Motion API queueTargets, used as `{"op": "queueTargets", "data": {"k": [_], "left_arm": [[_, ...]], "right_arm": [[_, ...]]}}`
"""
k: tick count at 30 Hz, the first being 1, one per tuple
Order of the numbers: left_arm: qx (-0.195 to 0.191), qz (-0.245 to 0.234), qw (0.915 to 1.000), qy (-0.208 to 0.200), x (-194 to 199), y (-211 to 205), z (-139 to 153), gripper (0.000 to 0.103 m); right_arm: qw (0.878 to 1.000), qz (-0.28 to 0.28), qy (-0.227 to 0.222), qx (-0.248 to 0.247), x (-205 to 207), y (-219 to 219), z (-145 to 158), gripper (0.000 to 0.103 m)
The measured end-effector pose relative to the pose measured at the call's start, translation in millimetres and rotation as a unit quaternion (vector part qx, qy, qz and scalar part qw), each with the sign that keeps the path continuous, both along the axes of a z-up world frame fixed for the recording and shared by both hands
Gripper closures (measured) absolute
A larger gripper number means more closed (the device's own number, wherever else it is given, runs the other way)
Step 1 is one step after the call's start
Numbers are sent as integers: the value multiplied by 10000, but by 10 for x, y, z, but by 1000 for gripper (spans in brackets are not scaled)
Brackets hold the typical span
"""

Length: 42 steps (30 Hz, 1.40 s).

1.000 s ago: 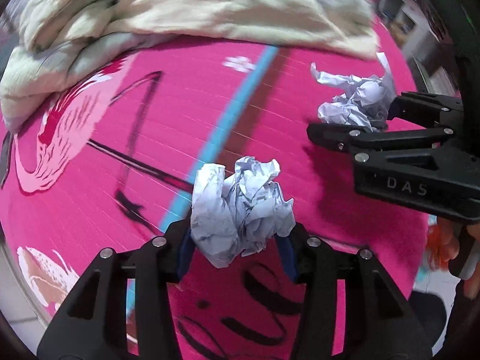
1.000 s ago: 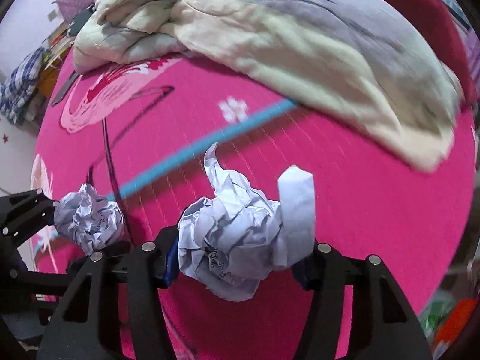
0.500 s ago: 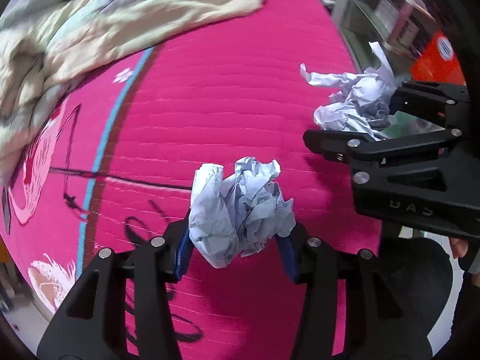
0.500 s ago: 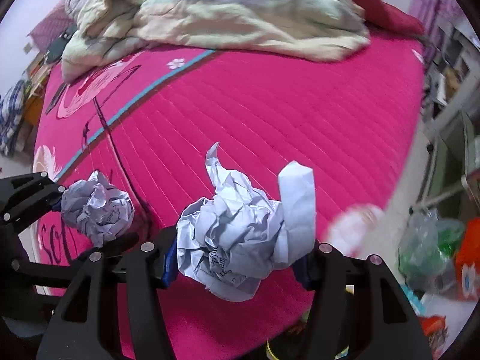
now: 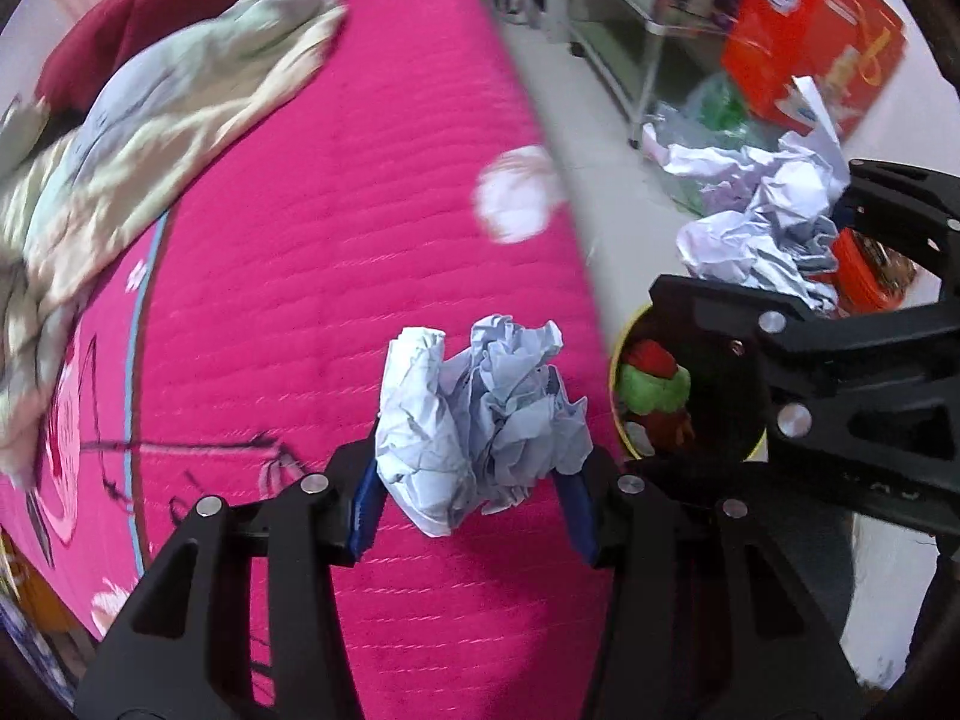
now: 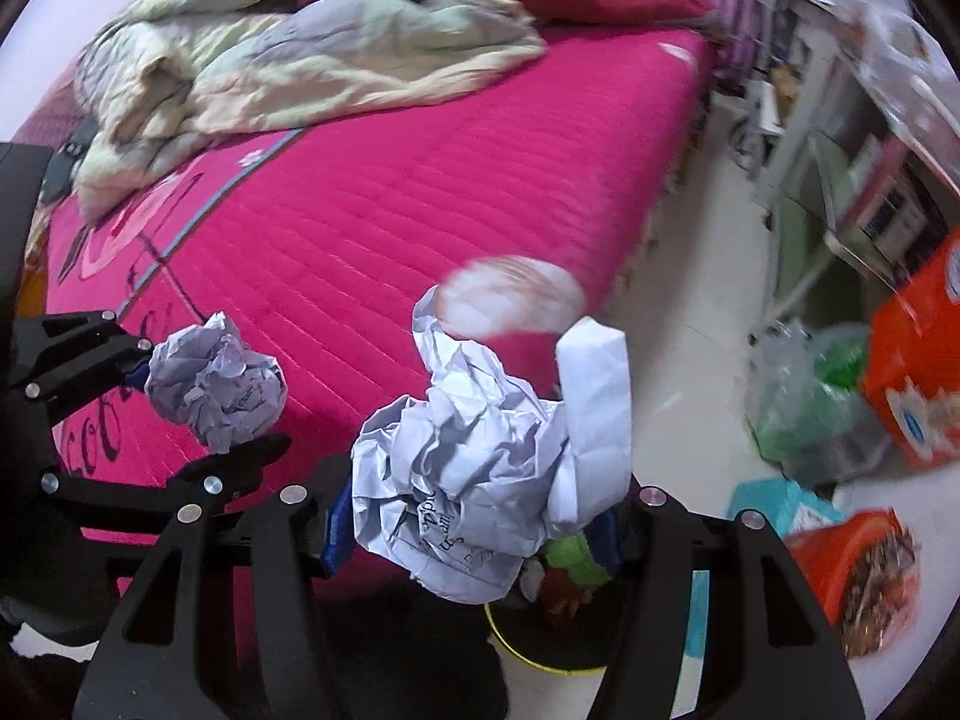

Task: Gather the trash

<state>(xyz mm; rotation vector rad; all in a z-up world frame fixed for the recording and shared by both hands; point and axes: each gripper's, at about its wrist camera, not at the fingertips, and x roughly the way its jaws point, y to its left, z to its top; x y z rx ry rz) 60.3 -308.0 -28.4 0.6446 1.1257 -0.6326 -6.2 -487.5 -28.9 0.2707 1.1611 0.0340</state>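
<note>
My left gripper (image 5: 474,492) is shut on a crumpled ball of pale blue paper (image 5: 480,420), held over the near corner of the pink bed (image 5: 336,240). It also shows at the left of the right wrist view (image 6: 216,381). My right gripper (image 6: 474,525) is shut on a larger crumpled white paper (image 6: 480,468), which shows at the right of the left wrist view (image 5: 768,228). A yellow-rimmed trash bin (image 5: 672,396) with green and red trash inside stands on the floor beside the bed, below both grippers (image 6: 540,618).
A rumpled pale quilt (image 6: 288,72) and a dark red cover lie at the far end of the bed. A white round patch (image 5: 516,192) sits near the bed's edge. On the floor are an orange box (image 6: 918,360), plastic bags (image 6: 810,396) and a metal shelf (image 5: 618,12).
Both grippers have swung right with their paper balls, from over the bed toward its edge. The floor and the trash bin have come into view.
</note>
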Motion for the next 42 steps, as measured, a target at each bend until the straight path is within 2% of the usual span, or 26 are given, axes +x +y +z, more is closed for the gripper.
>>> {"op": "queueTargets", "data": {"k": [9,14,15,17,21,29,32,37,42], "left_arm": [[121,-890,9959,92,-300,-632,-132,54],[182,-1489,9883,272,-569,-1025,-260,53],[225,-1614,9862,275,-620,-1096,-291,51],[301,-1771,9833,276,-754,-1190,-312,31],[528,-2013,9781,82,-848,-1325,-389,21],[736,-2034,9760,-235,-827,-1289,-451,12],[806,-1963,9767,-313,-777,-1253,-468,8],[936,-1795,9790,-228,-685,-1140,-524,8],[739,-1694,9827,105,-662,-1042,-473,8]], "right_arm": [[9956,-919,54,-182,-620,-537,-21,47],[9889,-1450,181,-259,-965,-854,-121,47],[9879,-1510,209,-290,-1009,-889,-134,47],[9853,-1658,274,-298,-1121,-992,-186,47],[9817,-1829,426,-319,-1223,-1110,-306,45],[9812,-1805,661,-185,-1169,-1083,-547,42],[9800,-1808,796,-223,-1162,-1078,-625,21],[9783,-1825,960,-198,-1155,-1073,-710,21],[9767,-1887,990,-269,-1204,-1054,-671,19]]}}
